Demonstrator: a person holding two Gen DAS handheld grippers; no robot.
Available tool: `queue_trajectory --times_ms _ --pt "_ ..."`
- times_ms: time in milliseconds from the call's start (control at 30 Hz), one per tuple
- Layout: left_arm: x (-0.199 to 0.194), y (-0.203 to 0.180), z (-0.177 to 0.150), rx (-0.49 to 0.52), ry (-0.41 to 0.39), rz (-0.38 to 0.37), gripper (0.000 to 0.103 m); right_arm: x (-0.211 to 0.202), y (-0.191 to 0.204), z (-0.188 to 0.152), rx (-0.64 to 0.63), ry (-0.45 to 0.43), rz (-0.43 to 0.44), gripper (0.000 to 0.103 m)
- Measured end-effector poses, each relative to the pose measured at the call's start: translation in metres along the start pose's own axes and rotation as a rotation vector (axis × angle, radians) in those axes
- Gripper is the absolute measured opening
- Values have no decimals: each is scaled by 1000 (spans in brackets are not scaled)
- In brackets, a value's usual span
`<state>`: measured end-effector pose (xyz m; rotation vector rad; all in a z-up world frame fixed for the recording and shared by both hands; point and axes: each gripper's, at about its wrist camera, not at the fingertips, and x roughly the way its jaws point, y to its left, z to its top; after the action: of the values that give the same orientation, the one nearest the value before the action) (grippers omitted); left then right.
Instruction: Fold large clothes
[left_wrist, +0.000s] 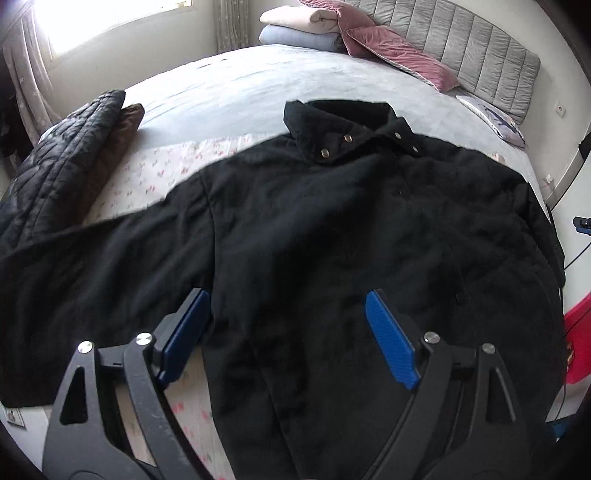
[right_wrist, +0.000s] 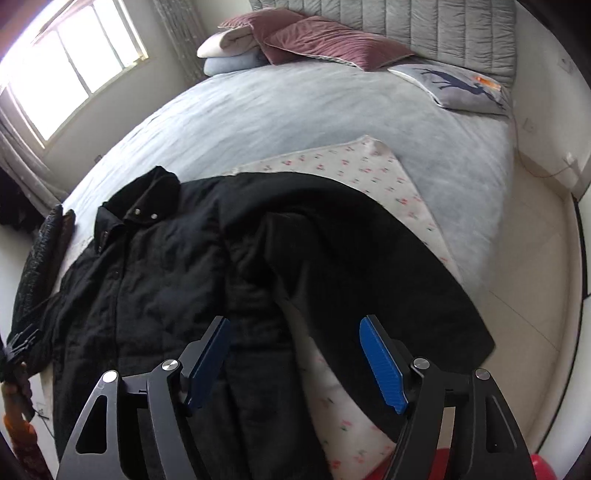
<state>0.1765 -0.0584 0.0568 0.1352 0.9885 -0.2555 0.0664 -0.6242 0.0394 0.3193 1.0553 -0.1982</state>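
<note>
A black jacket (left_wrist: 332, 229) lies front-up on a floral sheet (left_wrist: 155, 173) spread over the grey bed (left_wrist: 258, 85), collar (left_wrist: 343, 129) towards twelve o'clock and the hem nearest the cameras. In the left wrist view one sleeve (left_wrist: 74, 266) stretches out to nine o'clock; in the right wrist view the other sleeve (right_wrist: 388, 266) runs towards four o'clock, reaching close to the bed's edge.

The left tongs (left_wrist: 288, 332) hover over the lower body of the jacket, spread wide and holding nothing. The right tongs (right_wrist: 295, 358) are likewise spread and empty, above the gap between body and sleeve.

The cloth looks thick, padded and soft — probably fairly heavy, limp rather than stiff, and not slippery, so it should stay where it is laid but will sag if lifted by one point. Cuffs, shoulder seams and hem corners look like the firmest places to pinch.

For room: open bed lies from eleven to one o'clock beyond the collar. A dark quilted garment (left_wrist: 62, 162) sits at ten o'clock, close to the outstretched sleeve, and pink pillows (right_wrist: 314, 40) are well apart by the headboard.
</note>
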Motion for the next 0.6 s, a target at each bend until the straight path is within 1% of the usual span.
queue_trajectory --times_ms 100,167,233,367,433,500,533,567,600 --pt "-11 -7 -27 -5 -1 25 87 -2 -40 -22 41 35 -70 75" --pt "-15 -11 -40 -18 4 24 87 1 -69 -35 106 67 -104 75" --pt "-17 -17 -50 -32 16 15 87 7 -97 -44 193 89 -87 75" --pt "-15 -29 -58 -54 33 -8 87 35 -146 -57 445 118 -39 75" --pt "-14 -34 -60 -65 41 -20 87 53 -159 -58 513 104 11 75" --pt "-12 -39 -61 -73 47 -33 87 68 -170 -58 575 75 13 74" --pt "-12 -42 -62 -72 50 -34 87 72 -173 -58 604 47 12 62" --pt "-11 -43 -63 -67 52 -31 87 73 -175 -57 620 19 7 45" --pt "-11 -45 -63 -59 54 -23 87 71 -176 -54 619 1 -9 14"
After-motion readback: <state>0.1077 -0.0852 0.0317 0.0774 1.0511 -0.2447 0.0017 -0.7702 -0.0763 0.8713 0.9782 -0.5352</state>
